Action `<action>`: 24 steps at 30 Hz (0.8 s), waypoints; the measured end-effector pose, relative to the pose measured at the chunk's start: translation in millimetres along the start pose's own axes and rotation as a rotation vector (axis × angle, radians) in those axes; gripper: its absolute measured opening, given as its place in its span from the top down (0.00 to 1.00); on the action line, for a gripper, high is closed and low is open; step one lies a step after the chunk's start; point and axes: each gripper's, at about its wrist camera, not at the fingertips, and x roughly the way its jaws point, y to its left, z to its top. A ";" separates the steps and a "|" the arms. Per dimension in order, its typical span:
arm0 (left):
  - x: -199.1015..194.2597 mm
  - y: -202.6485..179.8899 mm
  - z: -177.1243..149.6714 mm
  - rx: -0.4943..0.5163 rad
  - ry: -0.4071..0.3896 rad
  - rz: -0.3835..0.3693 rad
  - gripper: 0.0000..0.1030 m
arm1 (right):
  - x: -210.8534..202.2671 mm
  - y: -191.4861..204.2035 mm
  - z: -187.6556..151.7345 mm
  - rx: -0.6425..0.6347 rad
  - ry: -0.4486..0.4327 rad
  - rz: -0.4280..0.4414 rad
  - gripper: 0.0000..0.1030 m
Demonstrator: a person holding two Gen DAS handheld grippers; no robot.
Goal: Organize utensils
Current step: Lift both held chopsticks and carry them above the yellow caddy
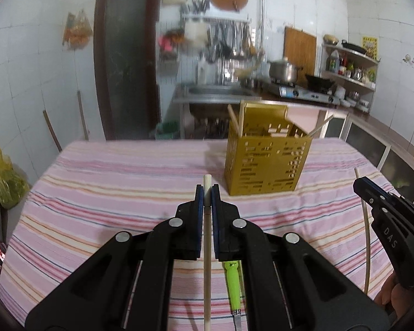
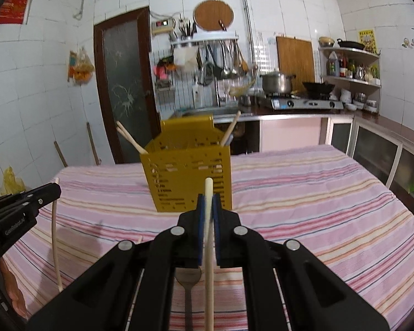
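A yellow perforated utensil holder stands on the striped tablecloth with a few chopsticks leaning in it; it also shows in the right wrist view. My left gripper is shut on a pale chopstick, held above the table short of the holder. My right gripper is shut on another pale chopstick, just in front of the holder. A green-handled knife lies on the cloth under my left gripper. A metal spoon lies under my right gripper.
The table has a pink striped cloth. The right gripper with its chopstick shows at the right edge of the left view; the left gripper shows at the left edge of the right view. A kitchen counter, sink and stove stand behind.
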 end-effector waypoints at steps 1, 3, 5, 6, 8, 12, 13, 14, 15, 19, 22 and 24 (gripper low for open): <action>-4.4 -0.6 0.8 0.003 -0.013 0.002 0.96 | -4.0 -1.0 1.4 -0.001 -0.014 0.002 0.94; -14.1 -1.9 1.8 0.009 -0.036 0.001 0.96 | -12.2 -0.4 2.2 -0.008 -0.046 -0.002 0.94; -21.4 -2.5 1.4 0.016 -0.054 0.001 0.96 | -19.2 0.2 3.3 -0.010 -0.072 -0.001 0.94; -26.7 -3.2 0.2 0.023 -0.069 0.005 0.96 | -22.9 0.3 3.7 -0.011 -0.084 -0.001 0.94; -32.8 -2.6 -1.8 0.029 -0.090 0.014 0.96 | -29.2 0.2 4.2 -0.017 -0.104 0.001 0.94; -40.3 -0.5 -5.2 0.017 -0.103 0.011 0.96 | -40.1 1.6 5.2 -0.027 -0.141 -0.002 0.94; -40.0 -0.4 -4.6 0.017 -0.104 0.010 0.96 | -42.1 2.4 5.9 -0.031 -0.148 -0.002 0.94; -41.3 -0.1 -4.7 0.016 -0.107 0.010 0.96 | -44.9 2.7 5.4 -0.033 -0.151 0.000 0.94; -43.5 0.4 -5.0 0.017 -0.111 0.010 0.96 | -46.2 3.8 5.6 -0.036 -0.154 0.000 0.94; -51.3 3.3 -5.5 0.014 -0.131 0.007 0.96 | -51.9 6.4 8.4 -0.043 -0.183 -0.002 0.94; -55.5 7.7 -4.5 0.010 -0.144 0.005 0.96 | -53.5 7.3 11.0 -0.042 -0.193 -0.002 0.94; -58.5 11.3 -2.8 0.001 -0.156 0.001 0.96 | -55.4 8.4 13.6 -0.042 -0.202 -0.002 0.94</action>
